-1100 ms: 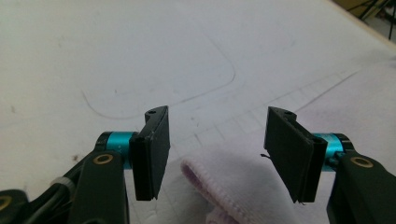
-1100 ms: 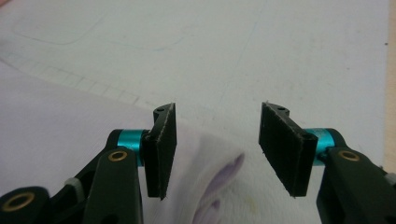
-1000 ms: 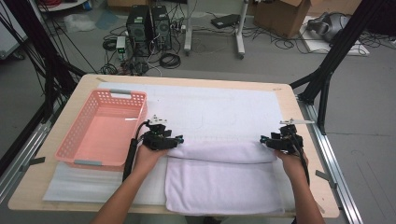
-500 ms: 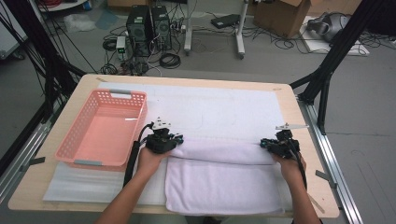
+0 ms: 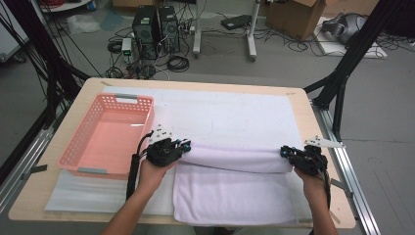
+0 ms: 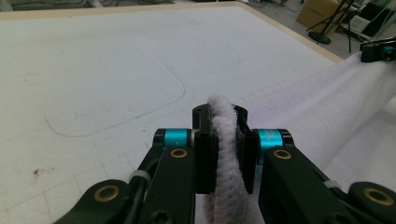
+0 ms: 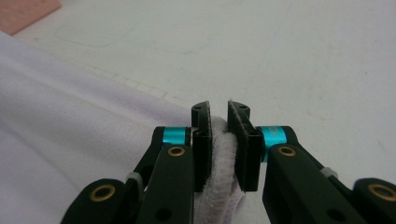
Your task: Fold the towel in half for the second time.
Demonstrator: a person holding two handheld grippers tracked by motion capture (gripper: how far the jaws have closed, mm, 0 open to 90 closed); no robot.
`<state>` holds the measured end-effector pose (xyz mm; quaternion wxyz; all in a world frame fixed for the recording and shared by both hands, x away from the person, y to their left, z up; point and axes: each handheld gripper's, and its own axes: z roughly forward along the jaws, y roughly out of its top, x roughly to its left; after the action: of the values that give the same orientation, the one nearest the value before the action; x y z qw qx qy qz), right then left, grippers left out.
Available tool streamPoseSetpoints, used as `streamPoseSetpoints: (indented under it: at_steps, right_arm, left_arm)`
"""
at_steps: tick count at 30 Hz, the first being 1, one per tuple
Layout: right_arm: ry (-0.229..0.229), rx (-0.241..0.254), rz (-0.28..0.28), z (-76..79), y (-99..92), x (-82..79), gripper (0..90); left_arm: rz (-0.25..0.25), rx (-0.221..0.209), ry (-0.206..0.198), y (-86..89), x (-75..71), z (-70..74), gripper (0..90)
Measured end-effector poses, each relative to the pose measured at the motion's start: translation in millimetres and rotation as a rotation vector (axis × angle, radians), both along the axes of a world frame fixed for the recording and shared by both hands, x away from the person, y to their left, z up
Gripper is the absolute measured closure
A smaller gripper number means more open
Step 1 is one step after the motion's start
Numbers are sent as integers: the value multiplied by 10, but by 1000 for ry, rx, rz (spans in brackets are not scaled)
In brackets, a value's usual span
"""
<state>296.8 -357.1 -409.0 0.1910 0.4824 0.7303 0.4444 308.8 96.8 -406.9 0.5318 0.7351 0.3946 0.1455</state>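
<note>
Both jaws have just closed: left hand-held gripper [image 5: 185,145] and right hand-held gripper [image 5: 285,152] each clench a far corner of the white towel [image 5: 235,196] beside the pink basket [image 5: 78,147], its edge lifted off the surface [image 5: 303,110], folding apparently underway.

Even, bright indoor light; soft shadows, near jaws slightly blurred

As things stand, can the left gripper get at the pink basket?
Probably not yet. The left gripper is shut on the towel, so it is occupied. The way itself looks free: the pink basket sits right beside that hand with nothing between.
</note>
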Motion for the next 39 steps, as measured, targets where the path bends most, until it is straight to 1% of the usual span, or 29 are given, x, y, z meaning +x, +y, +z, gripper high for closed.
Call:
streamPoseSetpoints:
  at_steps: [3,4,7,9,11,13,16,18,22,23,25,26,28,29,30,32,33,34,35,36,37,38,39]
  right_arm:
    - [-33,4,14,13,0,-127,797]
    - [-37,9,15,14,1,-167,797]
    - [-46,10,25,-5,2,-280,793]
    - [-52,14,33,-31,4,-356,791]
    - [-52,11,40,-54,3,-429,787]
    - [-66,6,51,-72,-6,-502,783]
    - [-70,0,66,-83,-17,-614,779]
    - [-72,3,76,-95,-25,-678,775]
    - [-60,-3,92,-143,-26,-772,772]
    - [-53,-3,96,-154,-25,-791,773]
    - [-45,-7,101,-173,-33,-823,771]
    - [-41,-7,104,-182,-39,-835,771]
    - [-25,-14,111,-196,-52,-859,770]
    - [-21,-20,112,-200,-58,-868,769]
    - [-14,-16,115,-201,-64,-875,767]
    - [-9,-19,135,-196,-67,-882,730]
    - [-3,-17,147,-188,-66,-884,697]
    - [-9,-13,150,-179,-66,-886,623]
    - [-13,-3,138,-162,-60,-889,536]
    - [-16,14,125,-143,-50,-886,477]
    - [-22,21,126,-131,-36,-879,452]
    - [-27,13,127,-127,-10,-868,438]
    - [-24,-7,132,-140,24,-849,437]
  left_arm:
    - [-13,-10,-10,30,-133,-16,816]
    - [-15,-7,-14,37,-175,-27,816]
    - [-26,13,-29,56,-297,-71,816]
    - [-30,11,-40,65,-383,-109,815]
    - [-24,4,-54,73,-475,-137,814]
    - [-31,14,-71,76,-558,-146,813]
    - [-42,22,-82,89,-689,-172,810]
    - [-44,23,-65,89,-761,-211,805]
    - [-33,18,-29,84,-865,-290,781]
    - [-27,19,-20,84,-887,-298,759]
    - [-6,4,1,106,-911,-300,639]
    - [6,-8,5,124,-922,-296,601]
    - [28,-27,2,168,-944,-279,561]
    - [38,-33,-3,186,-952,-268,553]
    - [43,-30,-10,203,-957,-260,544]
    - [45,-26,-18,218,-965,-253,527]
    - [40,-15,-24,214,-964,-255,511]
    - [31,-5,-27,197,-961,-260,489]
    - [23,2,-30,174,-956,-266,484]
    - [11,8,-30,150,-946,-275,473]
    - [0,18,-28,125,-933,-282,464]
    - [-7,28,-28,92,-916,-294,462]
    - [-13,35,-25,79,-904,-304,462]
